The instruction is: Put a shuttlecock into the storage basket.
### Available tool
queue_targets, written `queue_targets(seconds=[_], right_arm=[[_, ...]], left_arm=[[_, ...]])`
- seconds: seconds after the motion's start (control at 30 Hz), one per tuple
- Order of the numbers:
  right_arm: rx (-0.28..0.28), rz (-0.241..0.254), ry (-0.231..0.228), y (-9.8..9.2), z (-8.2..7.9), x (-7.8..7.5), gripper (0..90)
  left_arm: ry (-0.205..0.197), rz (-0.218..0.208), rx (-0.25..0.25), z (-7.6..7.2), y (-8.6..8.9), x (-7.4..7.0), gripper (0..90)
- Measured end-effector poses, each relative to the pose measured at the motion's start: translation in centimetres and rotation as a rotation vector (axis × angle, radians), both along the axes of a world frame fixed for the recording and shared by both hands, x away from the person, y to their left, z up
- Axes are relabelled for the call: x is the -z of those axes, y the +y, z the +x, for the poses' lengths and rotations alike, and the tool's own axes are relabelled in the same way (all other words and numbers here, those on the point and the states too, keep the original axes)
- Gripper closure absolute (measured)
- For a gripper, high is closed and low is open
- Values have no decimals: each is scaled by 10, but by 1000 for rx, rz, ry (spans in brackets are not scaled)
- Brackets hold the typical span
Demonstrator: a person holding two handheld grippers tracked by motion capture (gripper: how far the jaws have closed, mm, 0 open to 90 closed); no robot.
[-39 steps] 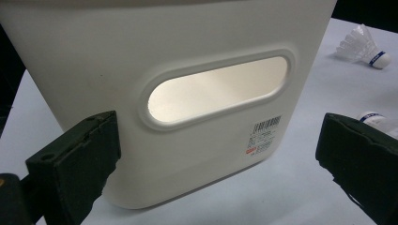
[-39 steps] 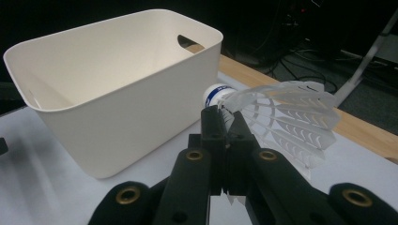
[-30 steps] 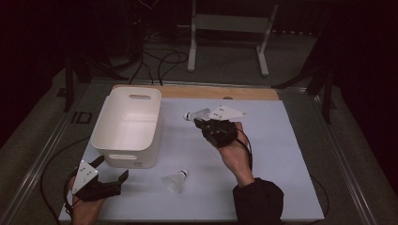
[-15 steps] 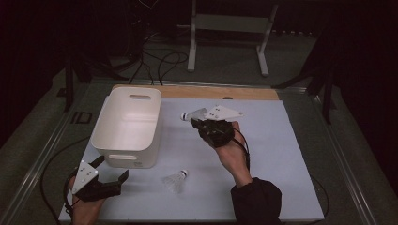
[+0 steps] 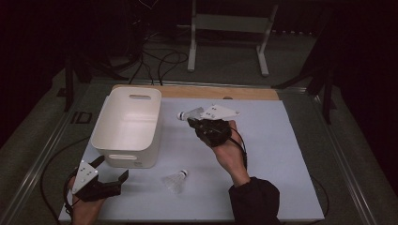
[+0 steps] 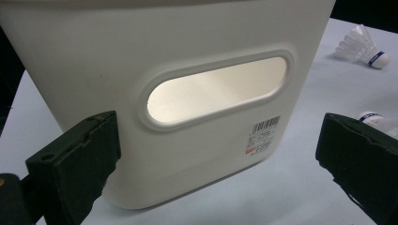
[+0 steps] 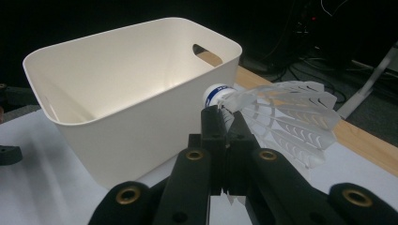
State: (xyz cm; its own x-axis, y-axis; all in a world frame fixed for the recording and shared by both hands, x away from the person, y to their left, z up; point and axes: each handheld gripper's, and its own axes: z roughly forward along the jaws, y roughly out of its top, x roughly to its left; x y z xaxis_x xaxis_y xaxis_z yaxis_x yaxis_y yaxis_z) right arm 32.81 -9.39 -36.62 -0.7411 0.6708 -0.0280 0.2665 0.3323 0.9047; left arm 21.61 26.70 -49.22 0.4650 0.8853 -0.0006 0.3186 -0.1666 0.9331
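My right gripper (image 5: 191, 121) is shut on a white shuttlecock (image 5: 188, 114) and holds it above the table, just right of the white bin (image 5: 126, 126). In the right gripper view the jaws (image 7: 224, 117) pinch the shuttlecock (image 7: 277, 117) just behind its blue-banded cork, near the bin's rim (image 7: 141, 33). A second shuttlecock (image 5: 176, 180) lies on the table in front of the bin. My left gripper (image 5: 111, 168) stands open at the near left, facing the bin's handle slot (image 6: 216, 91) with nothing between its jaws.
The pale blue mat (image 5: 281, 154) covers the table, with a wooden strip (image 5: 211, 91) along its far edge. The left gripper view shows a shuttlecock (image 6: 361, 47) at the upper right and another (image 6: 375, 119) partly behind the right jaw. A metal stand (image 5: 230, 28) is beyond the table.
My right gripper has drifted slightly left toward the bin with the shuttlecock still in it. The left gripper has not moved.
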Motion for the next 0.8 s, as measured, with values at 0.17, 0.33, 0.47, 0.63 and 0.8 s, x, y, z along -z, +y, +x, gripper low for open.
queue_targets(seconds=[0.17,0.33,0.47,0.63,0.8], right_arm=[[-5,-3,-1,3,1,0,891],[-9,-2,-1,6,0,-2,892],[-14,-2,-3,8,0,-3,891],[-24,-6,-11,12,0,-4,892],[-29,-8,-10,15,0,-5,892]], left_arm=[[0,0,0,0,0,0,11],[0,-2,1,0,0,0,11],[-1,0,1,0,0,0,12],[0,-3,1,0,0,0,11],[0,-2,1,0,0,0,11]])
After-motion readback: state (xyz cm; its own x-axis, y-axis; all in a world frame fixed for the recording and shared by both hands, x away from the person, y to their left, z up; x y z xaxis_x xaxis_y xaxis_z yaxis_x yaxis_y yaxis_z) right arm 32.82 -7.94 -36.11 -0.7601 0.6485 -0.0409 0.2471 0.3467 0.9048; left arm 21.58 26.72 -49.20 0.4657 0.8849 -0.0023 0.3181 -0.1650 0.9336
